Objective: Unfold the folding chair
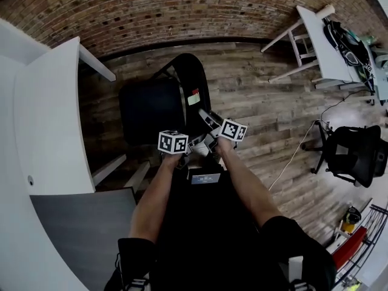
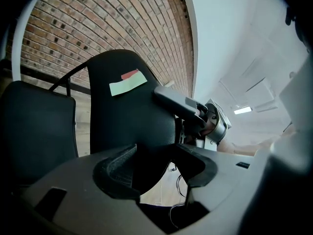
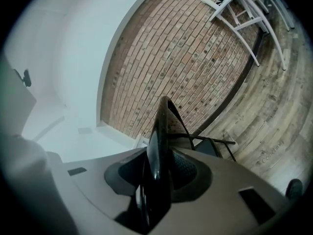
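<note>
The black folding chair (image 1: 182,96) stands on the wood floor in front of me. Its seat (image 1: 150,109) sticks out to the left of the narrow backrest (image 1: 195,80), which carries a green and red sticker (image 2: 126,83). My left gripper (image 1: 191,144) is at the backrest's near end. In the left gripper view the backrest (image 2: 132,126) fills the gap between the left gripper's (image 2: 156,166) pads. My right gripper (image 1: 206,119) clamps the same backrest from the right. In the right gripper view the thin edge (image 3: 159,146) runs between the right gripper's (image 3: 159,174) pads.
A white table (image 1: 48,132) lies close on the left, with its legs near the chair. A white trestle desk (image 1: 318,38) stands at the back right. A black office chair (image 1: 351,153) and a floor cable (image 1: 294,156) are on the right. The brick wall (image 1: 151,8) is behind.
</note>
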The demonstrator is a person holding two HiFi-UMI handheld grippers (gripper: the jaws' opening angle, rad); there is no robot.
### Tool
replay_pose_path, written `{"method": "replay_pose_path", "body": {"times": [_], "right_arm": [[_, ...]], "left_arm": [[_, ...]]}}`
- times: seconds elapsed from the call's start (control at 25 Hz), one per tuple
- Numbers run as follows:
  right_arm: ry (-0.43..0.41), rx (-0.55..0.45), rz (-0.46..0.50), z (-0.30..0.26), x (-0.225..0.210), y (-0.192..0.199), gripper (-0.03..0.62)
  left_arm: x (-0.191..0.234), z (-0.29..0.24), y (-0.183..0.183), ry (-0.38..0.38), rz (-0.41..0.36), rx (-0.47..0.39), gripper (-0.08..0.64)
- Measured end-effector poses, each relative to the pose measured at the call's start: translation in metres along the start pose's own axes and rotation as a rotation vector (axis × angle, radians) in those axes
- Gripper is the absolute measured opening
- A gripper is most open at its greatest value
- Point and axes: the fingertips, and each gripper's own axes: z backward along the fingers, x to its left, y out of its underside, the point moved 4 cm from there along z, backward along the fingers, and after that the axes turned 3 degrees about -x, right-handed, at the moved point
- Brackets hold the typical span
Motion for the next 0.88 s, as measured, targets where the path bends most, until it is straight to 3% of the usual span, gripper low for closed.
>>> {"method": "replay_pose_path", "body": {"times": [0.2,0.44,0.64,0.88], "right_arm": [[0.05,0.046,0.072,0.007,0.005,-0.008,0.123],[0.06,0.085,0.031,0.034,0.002,-0.019,0.123],[-0.061,0.071,-0.008,0.073,0.009,-0.033,0.123],[-0.215,0.172,-0.015,0.116,0.033,-0.03,0.123]], "left_arm": [[0.009,0.007,-0.006,0.024,0.063,-0.072,0.247],[0.012,0.026,-0.011,0.009,0.108,-0.18,0.247],[-0.013,0.04,-0.022,0.004,0.125,-0.322,0.246],[-0.07,0.048,-0.02,0.025,0.107,-0.405,0.245]]}}
